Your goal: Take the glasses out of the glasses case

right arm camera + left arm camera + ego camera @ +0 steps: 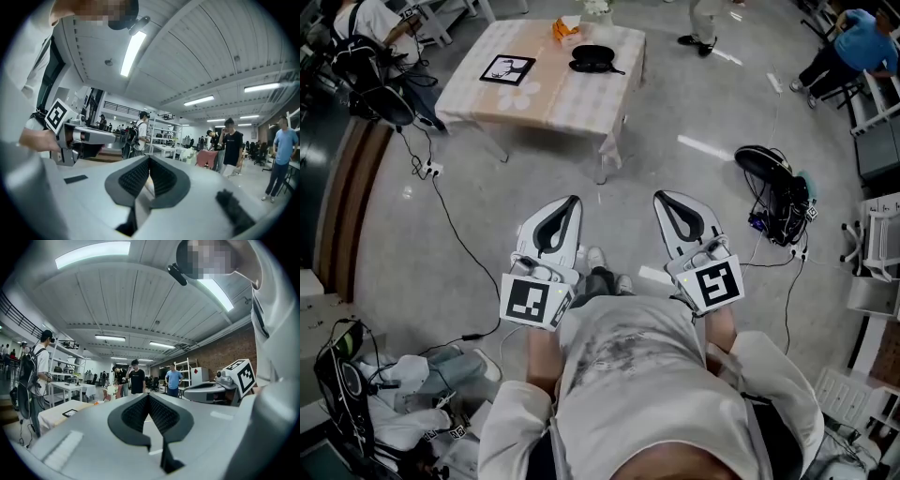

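Observation:
The black glasses case [592, 58] lies on the far table [546, 94], which has a pale checked cloth; whether it holds glasses is too small to tell. I stand well back from the table. My left gripper [574, 200] and right gripper [660, 196] are held side by side in front of my body, pointing toward the table. Both are shut with nothing between the jaws, as the left gripper view [149, 395] and the right gripper view [150, 158] show. In those two views the case is hidden behind the jaws.
On the table also lie a black-framed picture [507, 69] and an orange item [565, 28]. A cable [455, 234] crosses the floor at left. A black bag [773, 192] sits at right. People [137, 377] stand beyond the table.

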Demonstrator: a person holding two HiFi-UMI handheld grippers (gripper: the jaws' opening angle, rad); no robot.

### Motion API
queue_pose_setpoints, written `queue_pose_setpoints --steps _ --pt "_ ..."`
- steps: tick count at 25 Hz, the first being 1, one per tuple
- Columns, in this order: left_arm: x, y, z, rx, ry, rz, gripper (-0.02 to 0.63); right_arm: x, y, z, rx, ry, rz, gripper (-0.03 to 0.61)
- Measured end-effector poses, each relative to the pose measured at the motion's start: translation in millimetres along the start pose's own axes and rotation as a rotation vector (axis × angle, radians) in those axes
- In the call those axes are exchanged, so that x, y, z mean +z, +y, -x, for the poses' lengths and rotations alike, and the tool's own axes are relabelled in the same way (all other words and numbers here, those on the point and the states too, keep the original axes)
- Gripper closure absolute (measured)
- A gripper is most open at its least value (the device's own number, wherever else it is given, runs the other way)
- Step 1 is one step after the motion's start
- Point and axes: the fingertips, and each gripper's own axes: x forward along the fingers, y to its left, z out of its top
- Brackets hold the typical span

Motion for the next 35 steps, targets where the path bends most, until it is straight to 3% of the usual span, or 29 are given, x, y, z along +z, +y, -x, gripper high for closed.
queue_pose_setpoints --steps 18,24,35 --pt "-12.3 107.7 -58.1 -0.051 0.008 0.015 0.606 -4.9 -22.4 -117.6 -0.047 0.042 -0.004 0.561" --pt "-13.4 129.1 -70.4 -0.065 0.007 0.029 0.606 -2.9 -30.1 -138.3 -0.082 0.067 -0.011 0.561" --pt "-15.4 147.3 -104.8 -0.073 0.016 0.038 0.606 -4.2 -53.6 -170.8 -0.056 0.060 0.010 0.561"
